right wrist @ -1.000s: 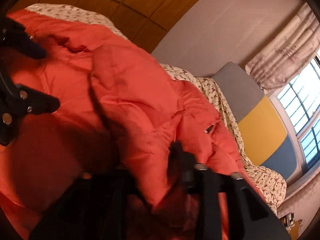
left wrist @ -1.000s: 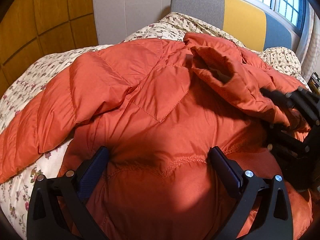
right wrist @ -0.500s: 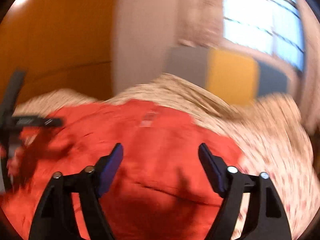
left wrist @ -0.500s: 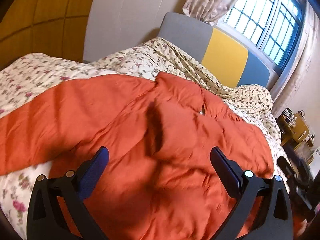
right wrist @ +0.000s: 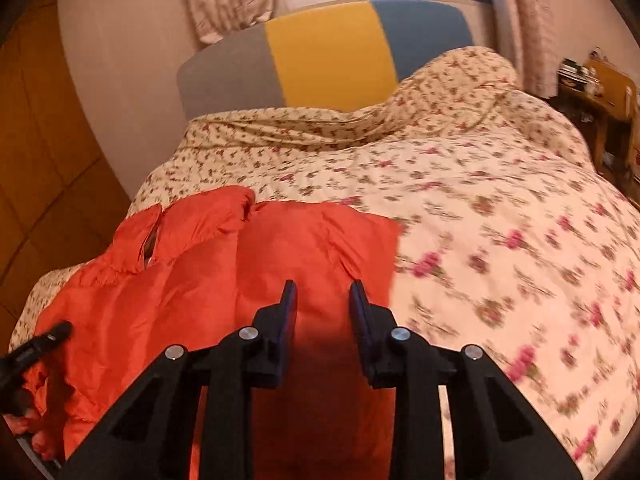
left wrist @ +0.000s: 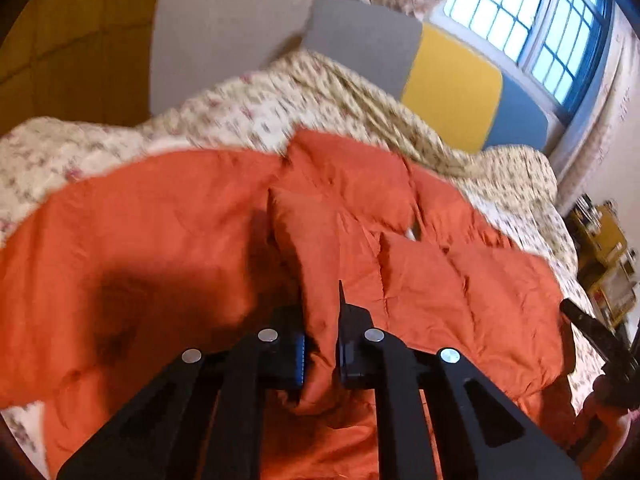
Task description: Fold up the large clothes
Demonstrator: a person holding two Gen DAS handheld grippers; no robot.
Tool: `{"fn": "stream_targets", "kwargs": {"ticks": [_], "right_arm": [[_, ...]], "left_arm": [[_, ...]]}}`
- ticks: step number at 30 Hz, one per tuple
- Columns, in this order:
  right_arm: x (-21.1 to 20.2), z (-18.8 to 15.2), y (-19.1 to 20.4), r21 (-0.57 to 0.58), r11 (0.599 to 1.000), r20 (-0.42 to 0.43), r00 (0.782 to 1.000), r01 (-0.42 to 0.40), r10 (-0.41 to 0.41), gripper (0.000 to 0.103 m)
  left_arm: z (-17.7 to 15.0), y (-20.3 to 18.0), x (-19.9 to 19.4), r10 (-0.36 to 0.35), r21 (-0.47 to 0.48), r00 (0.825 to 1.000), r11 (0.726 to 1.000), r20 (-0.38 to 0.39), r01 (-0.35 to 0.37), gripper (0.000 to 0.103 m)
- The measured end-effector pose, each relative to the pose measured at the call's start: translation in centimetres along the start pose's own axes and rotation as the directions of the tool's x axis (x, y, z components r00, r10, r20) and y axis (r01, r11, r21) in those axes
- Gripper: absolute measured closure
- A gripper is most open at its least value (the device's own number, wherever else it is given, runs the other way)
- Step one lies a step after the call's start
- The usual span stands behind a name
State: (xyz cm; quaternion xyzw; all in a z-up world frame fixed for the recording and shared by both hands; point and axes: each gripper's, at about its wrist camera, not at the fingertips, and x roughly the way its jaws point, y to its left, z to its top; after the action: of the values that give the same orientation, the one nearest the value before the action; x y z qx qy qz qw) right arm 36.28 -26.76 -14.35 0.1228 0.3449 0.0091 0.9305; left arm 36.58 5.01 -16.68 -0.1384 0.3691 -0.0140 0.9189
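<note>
1. Task item: the orange padded jacket (left wrist: 420,280) lies spread on the bed over a floral quilt (right wrist: 480,208), on the side nearest the wood-panelled wall (right wrist: 44,152). Its collar end points toward the headboard (right wrist: 328,64).

2. My left fingers (left wrist: 322,344) are closed on a raised ridge of jacket fabric; the cloth stands up between the two pads and bunches below them. I judge this pinch is held to lift a section for the next fold.

3. My right fingers (right wrist: 323,320) stand only partly closed, a visible gap between the pads, with orange fabric showing in that gap. They sit over the jacket's edge near the bare quilt. Whether the pads touch cloth I cannot tell; nothing appears clamped.

4. Reason for placement, as a judgement: one grip near the middle of the garment and one at its outer edge would let me carry that side across evenly.

5. Surroundings: a curtained window (left wrist: 532,28) behind the headboard, and a cluttered wooden side unit (right wrist: 600,92) at the far side of the bed.

6. Obstructions: none rest on the jacket. The puffed panels lie wrinkled and uneven near the collar. The filling looks springy and the shell slippery; I expect a fold to open again unless pressed down. Both views are motion-blurred, so fine seams are unreadable.
</note>
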Motion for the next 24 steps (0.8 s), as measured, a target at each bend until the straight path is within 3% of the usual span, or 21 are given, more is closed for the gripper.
{"fn": "stream_targets", "kwargs": {"ticks": [3,7,9,12,16,20,22,24], "right_arm": [[2.2,-1.1,0.5,0.027,0.999,-0.031,0.999,-0.029,0.029,0.076],[5.6,-1.7,0.9,-0.020,0.999,-0.078,0.996,0.034,-0.036,0.078],[6.7,-2.0,0.4,-0.011,0.999,-0.083,0.995,0.049,-0.050,0.078],[7.2,-2.0,0.0,0.002,0.999,-0.085,0.995,0.052,-0.051,0.078],[5.9,-1.8,-0.2,0.011,0.998,-0.069,0.996,0.057,-0.056,0.076],[0.8,-3.0,0.8,-0.037,0.999,0.019,0.999,0.031,-0.030,0.067],[-0.9,-4.0,1.4,-0.091,0.996,0.003,1.000,0.009,-0.009,0.068],[-1.0,-4.9,1.1,-0.115,0.993,-0.023,0.999,0.038,-0.041,0.069]], "left_arm": [[0.4,2.1,0.6,0.039,-0.040,0.999,0.998,0.011,-0.038,0.092],[-0.6,2.4,2.3,0.000,-0.016,1.000,1.000,-0.027,-0.001,0.089],[-1.1,2.2,3.3,-0.003,-0.003,0.999,1.000,-0.048,0.003,0.076],[-1.6,2.3,3.8,-0.007,0.003,0.998,1.000,-0.061,0.008,0.073],[-1.8,2.7,3.6,-0.035,-0.021,0.998,0.999,-0.060,0.033,0.072],[-2.1,2.8,3.5,-0.032,-0.018,0.998,0.999,-0.056,0.031,0.072],[-2.1,2.6,3.5,-0.029,-0.009,0.998,1.000,-0.056,0.029,0.065],[-2.1,2.4,3.5,-0.023,0.002,0.998,1.000,-0.056,0.023,0.064]]}}
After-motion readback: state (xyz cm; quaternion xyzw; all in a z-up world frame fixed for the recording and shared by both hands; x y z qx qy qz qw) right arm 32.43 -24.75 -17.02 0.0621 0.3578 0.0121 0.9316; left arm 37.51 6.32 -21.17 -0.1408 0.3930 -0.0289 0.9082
